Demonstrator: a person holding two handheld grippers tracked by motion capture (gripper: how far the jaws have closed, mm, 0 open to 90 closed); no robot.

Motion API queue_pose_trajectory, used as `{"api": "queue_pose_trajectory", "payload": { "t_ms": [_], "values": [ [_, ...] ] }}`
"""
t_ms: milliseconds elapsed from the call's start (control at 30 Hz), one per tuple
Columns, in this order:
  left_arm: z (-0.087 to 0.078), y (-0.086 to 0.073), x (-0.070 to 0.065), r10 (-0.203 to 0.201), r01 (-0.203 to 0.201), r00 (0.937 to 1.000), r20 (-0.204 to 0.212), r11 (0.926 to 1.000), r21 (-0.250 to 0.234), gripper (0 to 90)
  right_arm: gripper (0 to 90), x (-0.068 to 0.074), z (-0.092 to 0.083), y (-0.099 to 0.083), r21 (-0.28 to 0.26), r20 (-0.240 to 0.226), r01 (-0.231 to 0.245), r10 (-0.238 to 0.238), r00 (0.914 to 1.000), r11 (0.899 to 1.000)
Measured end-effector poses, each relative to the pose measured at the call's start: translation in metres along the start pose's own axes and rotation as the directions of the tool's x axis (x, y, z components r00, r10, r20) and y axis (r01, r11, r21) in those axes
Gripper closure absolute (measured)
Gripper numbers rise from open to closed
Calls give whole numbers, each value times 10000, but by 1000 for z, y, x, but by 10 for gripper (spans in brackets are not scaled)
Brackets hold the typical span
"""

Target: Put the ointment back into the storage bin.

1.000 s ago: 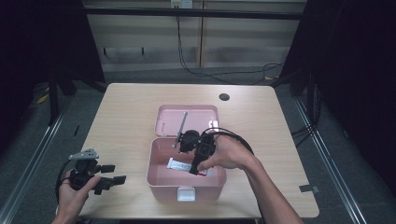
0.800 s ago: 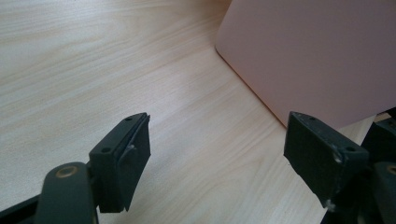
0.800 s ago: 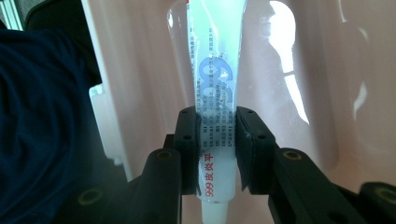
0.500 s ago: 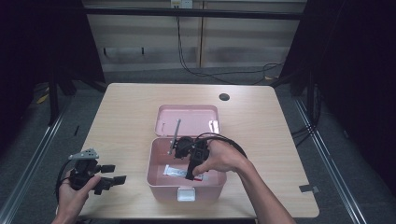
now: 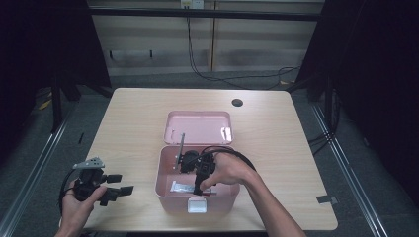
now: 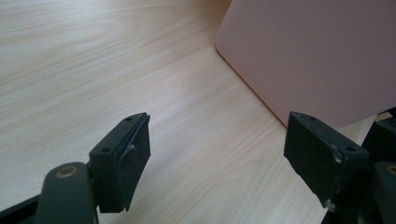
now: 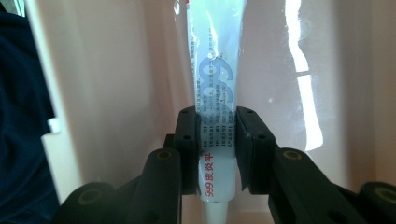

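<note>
Left of the box (image 5: 168,190), our left gripper (image 5: 120,185) rests on the surface (image 5: 276,128) with its jaws wide apart and empty. Inside the box, our right gripper (image 7: 217,149) has its jaws clamped on a white tube (image 7: 215,93), low near the box floor. To place it well, we judge we should lay the tube flat, clear of the walls, before we loosen the jaws.

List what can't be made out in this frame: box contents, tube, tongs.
- Pink box floor, high view: partly hidden by the right hand and right tongs.
- White tube, right gripper view: top end cut off by the edge; small print unreadable.
- Left tongs, left gripper view: box interior hidden behind its wall.
</note>
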State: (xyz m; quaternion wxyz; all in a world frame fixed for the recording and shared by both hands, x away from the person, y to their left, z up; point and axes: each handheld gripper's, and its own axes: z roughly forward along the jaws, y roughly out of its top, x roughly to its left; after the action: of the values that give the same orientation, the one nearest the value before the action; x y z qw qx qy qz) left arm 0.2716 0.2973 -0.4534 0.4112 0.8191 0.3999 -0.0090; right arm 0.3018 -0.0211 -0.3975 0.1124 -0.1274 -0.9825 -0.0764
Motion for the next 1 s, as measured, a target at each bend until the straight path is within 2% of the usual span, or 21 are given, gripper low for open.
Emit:
{"api": "queue_pose_trajectory", "payload": {
  "t_ms": [200, 433, 867, 1000],
  "values": [
    [0, 0, 0, 20, -20, 10000, 13, 10000, 9, 227, 717, -2, 9, 3, 139, -206, 209, -206, 9996, 9997],
    [0, 0, 0, -5, 5, 10000, -15, 10000, -5, 227, 717, -5, 18, 4, 312, -451, 215, -201, 9988, 9993],
    [-1, 0, 0, 0, 0, 10000, 6, 10000, -21, 227, 717, -9, 34, 6, 453, -606, 337, -310, 9977, 9984],
    [-1, 0, 0, -82, 81, 10000, -32, 9999, -68, 228, 717, -8, 38, 9, 674, -682, 411, -365, 9970, 9969]
  ]
}}
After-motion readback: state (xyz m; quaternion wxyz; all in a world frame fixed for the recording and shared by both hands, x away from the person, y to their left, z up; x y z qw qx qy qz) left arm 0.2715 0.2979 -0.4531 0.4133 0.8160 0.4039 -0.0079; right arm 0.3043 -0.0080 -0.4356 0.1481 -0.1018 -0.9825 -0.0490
